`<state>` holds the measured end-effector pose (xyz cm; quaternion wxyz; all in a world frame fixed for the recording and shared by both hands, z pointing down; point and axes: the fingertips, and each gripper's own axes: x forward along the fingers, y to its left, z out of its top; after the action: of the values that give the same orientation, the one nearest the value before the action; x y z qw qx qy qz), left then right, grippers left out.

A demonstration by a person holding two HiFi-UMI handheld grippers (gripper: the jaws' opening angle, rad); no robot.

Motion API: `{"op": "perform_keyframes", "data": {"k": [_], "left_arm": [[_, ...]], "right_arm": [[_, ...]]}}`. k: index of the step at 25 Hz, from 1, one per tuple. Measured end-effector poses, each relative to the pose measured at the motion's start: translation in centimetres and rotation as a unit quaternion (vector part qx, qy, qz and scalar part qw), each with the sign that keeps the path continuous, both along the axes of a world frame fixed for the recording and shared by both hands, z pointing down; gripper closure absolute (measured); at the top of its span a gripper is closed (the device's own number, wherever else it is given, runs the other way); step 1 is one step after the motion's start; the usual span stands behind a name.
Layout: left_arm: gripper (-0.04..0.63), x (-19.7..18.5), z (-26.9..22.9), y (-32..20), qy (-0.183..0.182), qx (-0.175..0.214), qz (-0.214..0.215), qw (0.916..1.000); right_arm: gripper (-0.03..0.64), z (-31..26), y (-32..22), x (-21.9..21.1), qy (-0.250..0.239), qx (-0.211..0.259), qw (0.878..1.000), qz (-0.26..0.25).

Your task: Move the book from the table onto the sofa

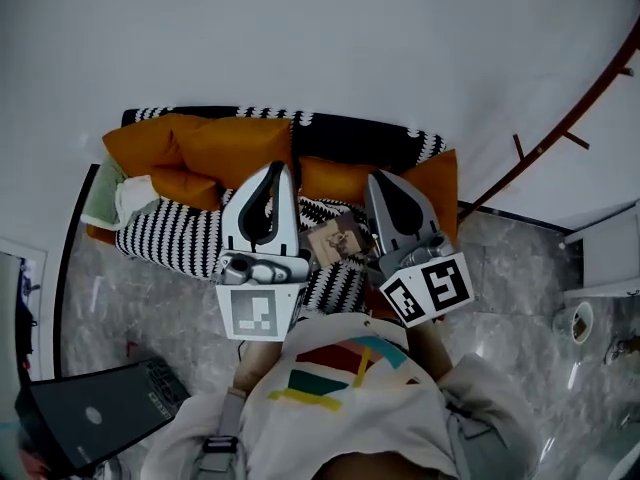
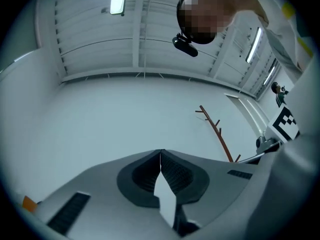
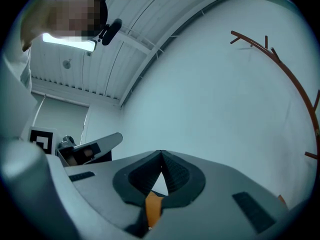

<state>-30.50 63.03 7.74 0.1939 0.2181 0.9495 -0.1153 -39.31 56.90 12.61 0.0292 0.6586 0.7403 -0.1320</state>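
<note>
the book [image 1: 335, 238] lies flat on the black-and-white striped sofa [image 1: 165, 236], in the gap between the two tongs, with its brownish cover facing up. orange cushions [image 1: 235, 148] line the sofa back just past the tong tips. the left tongs [image 1: 274, 168] and right tongs [image 1: 382, 180] both have their jaws pressed together, pinching nothing. grey marbled floor [image 1: 110, 308] lies below them and a bare white wall [image 1: 350, 38] ahead.
</note>
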Motion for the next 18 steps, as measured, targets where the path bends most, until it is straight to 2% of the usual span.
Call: {"op": "perform_keyframes", "data": {"k": [3, 7, 11, 15, 18], "left_arm": [[0.588, 0.2, 0.6, -0.2, 0.004, 0.01, 0.0, 0.9999], [0.588, 0.4, 1.3, 0.6, 0.018, 0.013, -0.027, 0.9994], [0.588, 1.0, 1.0, 0.8, -0.003, 0.022, -0.034, 0.9992], [0.588, 1.3, 2.1, 1.5, 0.034, 0.018, -0.061, 0.9974], [0.588, 1.2, 2.3, 1.8, 0.042, 0.021, -0.064, 0.9969]], "right_arm": [[0.606, 0.4, 0.0, 0.9, -0.01, 0.009, 1.0, -0.003], [0.606, 0.5, 0.1, 1.3, -0.022, 0.013, 1.0, -0.013], [0.606, 0.5, 0.4, 1.6, -0.046, 0.021, 0.999, -0.017], [0.606, 0.9, 0.8, 2.4, -0.066, 0.03, 0.997, -0.022], [0.606, 1.2, 1.2, 2.5, -0.063, 0.032, 0.997, -0.028]]}}
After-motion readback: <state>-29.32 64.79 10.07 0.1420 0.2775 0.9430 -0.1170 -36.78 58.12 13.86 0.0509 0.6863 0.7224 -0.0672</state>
